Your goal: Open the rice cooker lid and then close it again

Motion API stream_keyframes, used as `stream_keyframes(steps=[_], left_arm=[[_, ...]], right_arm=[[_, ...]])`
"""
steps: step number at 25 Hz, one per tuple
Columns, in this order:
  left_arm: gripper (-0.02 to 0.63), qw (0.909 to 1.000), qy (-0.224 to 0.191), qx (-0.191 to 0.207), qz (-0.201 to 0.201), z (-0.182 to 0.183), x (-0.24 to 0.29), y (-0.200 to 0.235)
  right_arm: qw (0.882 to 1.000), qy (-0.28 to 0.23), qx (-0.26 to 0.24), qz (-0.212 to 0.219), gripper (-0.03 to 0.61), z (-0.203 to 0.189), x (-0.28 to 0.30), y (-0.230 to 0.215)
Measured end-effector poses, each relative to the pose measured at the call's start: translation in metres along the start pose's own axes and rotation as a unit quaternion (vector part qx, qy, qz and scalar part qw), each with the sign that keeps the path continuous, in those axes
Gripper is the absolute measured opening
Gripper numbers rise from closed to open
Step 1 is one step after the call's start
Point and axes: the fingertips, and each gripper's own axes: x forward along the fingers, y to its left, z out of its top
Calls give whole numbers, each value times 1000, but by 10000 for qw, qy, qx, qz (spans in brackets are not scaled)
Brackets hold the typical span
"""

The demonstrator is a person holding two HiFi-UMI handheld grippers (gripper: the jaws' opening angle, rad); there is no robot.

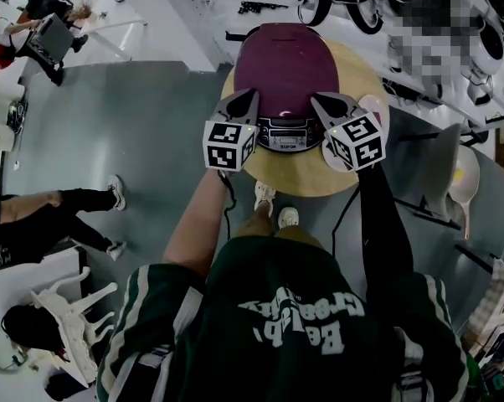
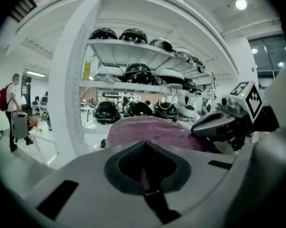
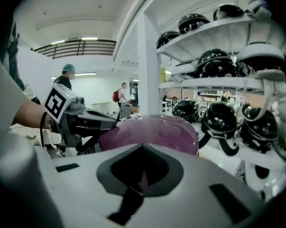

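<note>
1. Plainly too small to read: the print on the grey control panel (image 1: 284, 135) at the front of the rice cooker (image 1: 287, 69).
2. Across the back of the person's dark green top (image 1: 298, 342), pale lettering, upside down in the head view and not legible with any certainty.
3. On the cube of each gripper, black-and-white square markers (image 1: 228, 145); patterns only, no words.
4. As for the rice cooker itself: rounded, with a glossy plum-purple lid (image 1: 285, 53) lying down flat on the body. Stands on a round wooden table (image 1: 302, 181), just ahead of both grippers.
5. Left gripper (image 1: 251, 95): jaws pressed together with nothing between them, tip just beside the cooker's left front edge. Cannot tell whether touching.
6. Right gripper (image 1: 317, 100): jaws likewise together and empty, tip at the cooker's right front edge, level with the left one.
7. Behind the cooker, white shelves (image 2: 133, 85) loaded with black and white helmets (image 2: 136, 72).
</note>
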Motion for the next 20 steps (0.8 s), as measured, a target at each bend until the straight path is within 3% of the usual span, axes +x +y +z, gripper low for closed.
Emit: stream_keyframes(steps=[10,20], left_arm=[[0,9993,135,-343,-18,-3,3,4],[0,9999,96,-67,122,-2,4,4]], right_arm=[[9997,30,127,-217,-8,-1,5,0],[9993,-167,-104,-303,2,1,4,-2]])
